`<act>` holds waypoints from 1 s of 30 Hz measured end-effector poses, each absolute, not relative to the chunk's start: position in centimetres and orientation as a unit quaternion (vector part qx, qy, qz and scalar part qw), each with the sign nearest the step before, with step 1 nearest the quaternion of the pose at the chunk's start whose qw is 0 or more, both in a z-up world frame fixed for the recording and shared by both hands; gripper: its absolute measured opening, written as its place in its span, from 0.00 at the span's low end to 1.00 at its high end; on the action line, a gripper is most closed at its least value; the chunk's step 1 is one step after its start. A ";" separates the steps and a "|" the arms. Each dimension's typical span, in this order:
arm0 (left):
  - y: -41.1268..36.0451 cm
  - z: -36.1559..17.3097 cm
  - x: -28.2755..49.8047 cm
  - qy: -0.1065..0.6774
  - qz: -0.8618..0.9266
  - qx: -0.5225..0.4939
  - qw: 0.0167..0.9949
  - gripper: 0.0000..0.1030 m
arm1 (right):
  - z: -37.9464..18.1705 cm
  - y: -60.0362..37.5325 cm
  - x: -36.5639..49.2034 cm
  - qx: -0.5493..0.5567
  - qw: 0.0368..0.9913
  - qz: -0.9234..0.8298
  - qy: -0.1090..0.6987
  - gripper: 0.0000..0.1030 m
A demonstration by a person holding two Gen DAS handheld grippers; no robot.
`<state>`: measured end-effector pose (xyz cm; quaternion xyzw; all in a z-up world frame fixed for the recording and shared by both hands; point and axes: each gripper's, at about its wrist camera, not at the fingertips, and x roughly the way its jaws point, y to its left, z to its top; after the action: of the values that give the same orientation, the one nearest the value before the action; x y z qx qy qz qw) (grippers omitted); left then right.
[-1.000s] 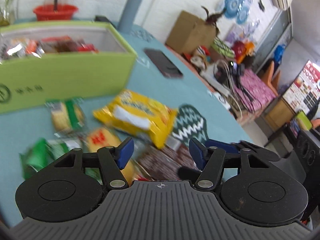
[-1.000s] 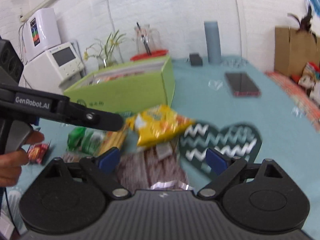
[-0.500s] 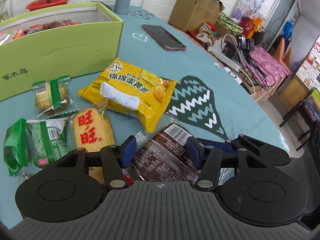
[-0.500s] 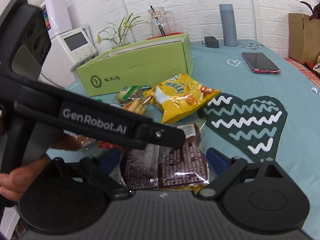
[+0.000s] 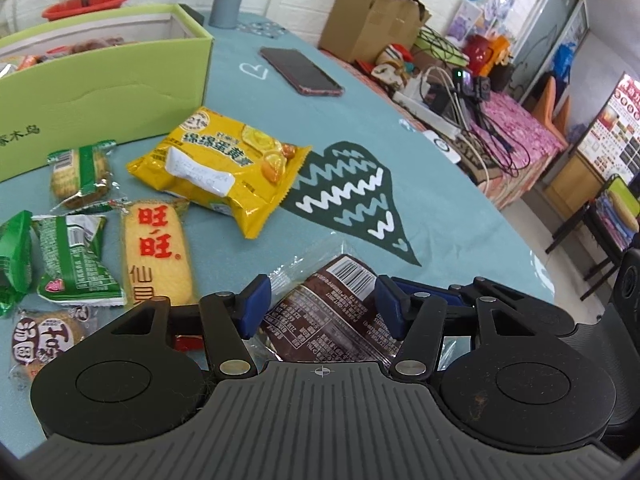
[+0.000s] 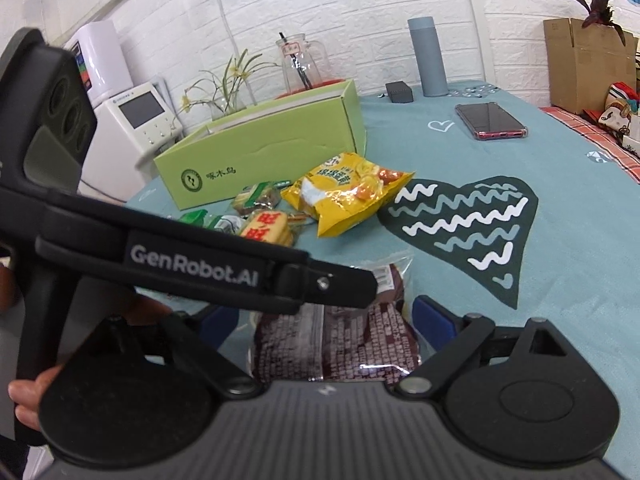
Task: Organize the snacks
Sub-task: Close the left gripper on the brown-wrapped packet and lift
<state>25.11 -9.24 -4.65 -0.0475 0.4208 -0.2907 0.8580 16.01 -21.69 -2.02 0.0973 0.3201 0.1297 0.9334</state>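
Starting at our left gripper (image 5: 319, 306): the blue pads sit partway apart on either side of the brown snack pack (image 5: 328, 320), and as far as we can see they aren't pressing on it, there's a sliver of gap each side. The right gripper (image 6: 326, 322) has its jaws spread wide around the same brown snack pack (image 6: 340, 340), not touching it either, with the pack lying flat on the teal tablecloth (image 6: 560, 208) between them. From the right wrist view the left gripper's black arm crosses the shot on the left, and a bit of the hand (image 6: 24, 404) gripping its handle shows at the bottom edge. Moving out from there, just past the brown pack there's the yellow snack bag (image 5: 220, 168) lying next to the dark zigzag heart printed on the cloth. To the left of it we've got the orange rice cracker pack (image 5: 154, 256), a couple of green wrapped snacks (image 5: 72, 256), a cookie in green-striped wrap (image 5: 80, 172) and a round brown biscuit pack (image 5: 44, 340) near the edge. Behind all that stands the green box (image 5: 100, 96), open on top with some snacks already inside. Further back there's a phone (image 5: 300, 70) lying flat and a grey-blue bottle (image 6: 427, 56) standing upright.
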 end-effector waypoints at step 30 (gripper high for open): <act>-6.7 -3.5 22.9 0.433 -0.298 -0.109 0.844 0.31 | -0.1 -20.0 13.6 0.038 0.951 0.122 0.283 0.82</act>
<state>22.91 -6.71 -3.47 -0.1087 0.4333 -0.2976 0.8437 13.61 -19.97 -0.13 0.0381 0.2828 0.1221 0.9506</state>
